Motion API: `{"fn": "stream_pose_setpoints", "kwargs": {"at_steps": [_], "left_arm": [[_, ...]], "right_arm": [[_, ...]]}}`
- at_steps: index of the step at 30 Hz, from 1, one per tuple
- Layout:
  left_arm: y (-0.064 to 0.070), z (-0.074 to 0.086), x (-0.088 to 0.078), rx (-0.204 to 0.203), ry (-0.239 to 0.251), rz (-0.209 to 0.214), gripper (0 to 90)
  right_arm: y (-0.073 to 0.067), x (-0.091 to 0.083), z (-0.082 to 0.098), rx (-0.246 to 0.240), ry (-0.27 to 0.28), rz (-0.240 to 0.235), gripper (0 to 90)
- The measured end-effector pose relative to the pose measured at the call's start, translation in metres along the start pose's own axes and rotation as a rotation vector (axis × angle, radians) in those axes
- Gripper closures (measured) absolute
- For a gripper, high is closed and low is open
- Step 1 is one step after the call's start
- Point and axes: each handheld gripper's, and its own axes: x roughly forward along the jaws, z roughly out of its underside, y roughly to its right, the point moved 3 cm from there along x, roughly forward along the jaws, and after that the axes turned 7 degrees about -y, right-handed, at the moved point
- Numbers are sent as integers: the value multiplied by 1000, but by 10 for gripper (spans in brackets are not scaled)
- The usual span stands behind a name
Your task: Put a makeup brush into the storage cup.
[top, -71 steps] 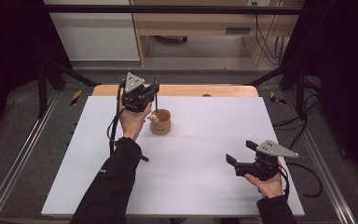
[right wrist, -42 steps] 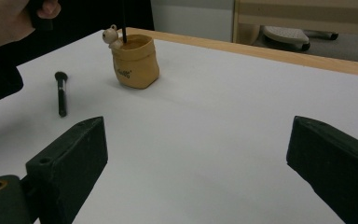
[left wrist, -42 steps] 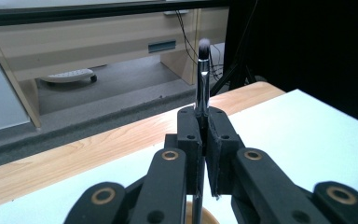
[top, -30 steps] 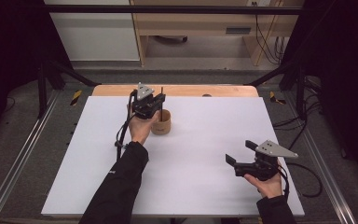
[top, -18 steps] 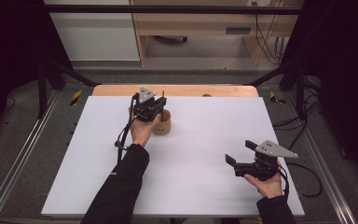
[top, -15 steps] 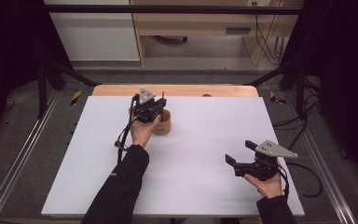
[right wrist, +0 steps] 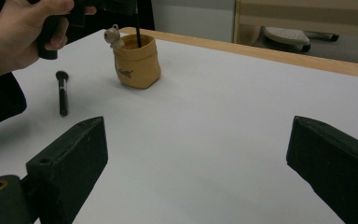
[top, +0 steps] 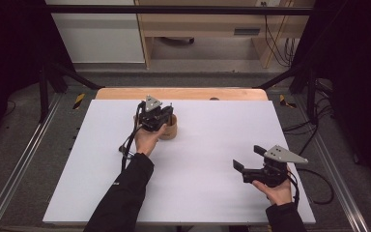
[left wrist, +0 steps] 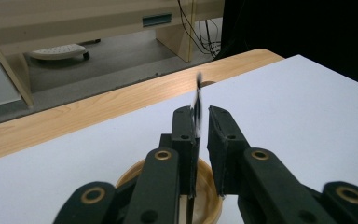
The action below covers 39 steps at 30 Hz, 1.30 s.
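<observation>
A tan bag-shaped pot (top: 171, 131) (right wrist: 137, 65) with a small bear figure (right wrist: 113, 35) on its rim stands at the back middle of the white table. My left gripper (top: 168, 114) (left wrist: 203, 116) hangs right over the pot (left wrist: 209, 196). A thin black stick (left wrist: 198, 88) (right wrist: 138, 32) rises from the pot between the jaws. It rests against one pad, with a narrow gap to the other. The jaws have just been opening and stand open. My right gripper (top: 247, 157) (right wrist: 198, 128) rests wide open near the front right, holding nothing.
A black brush (right wrist: 62, 93) lies flat on the white sheet (top: 207, 121) beside the pot, near the left hand. The wooden table edge (top: 193, 93) runs behind the pot. Metal rails flank the table, and cables lie on the floor at the right.
My left gripper has come down over the pot, lowering the black stick into it, and its jaws have parted slightly. The right gripper has stayed still.
</observation>
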Motion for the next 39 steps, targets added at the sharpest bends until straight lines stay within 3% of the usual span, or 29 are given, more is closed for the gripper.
{"fn": "stream_pose_setpoints", "kwargs": {"at_steps": [8, 14, 26, 39], "left_arm": [[1, -1, -18, 5, 21, 14, 681], [4, -1, -38, 17, 36, 60, 559], [-2, 8, -77, 33, 73, 98, 395], [-12, 26, -118, 46, 90, 82, 233]], "right_arm": [[0, -2, -1, -2, 4, 1, 59], [0, -3, -2, -5, 8, 2, 58], [-1, -5, -2, 7, 15, 4, 57], [0, -9, -3, 3, 27, 7, 56]]}}
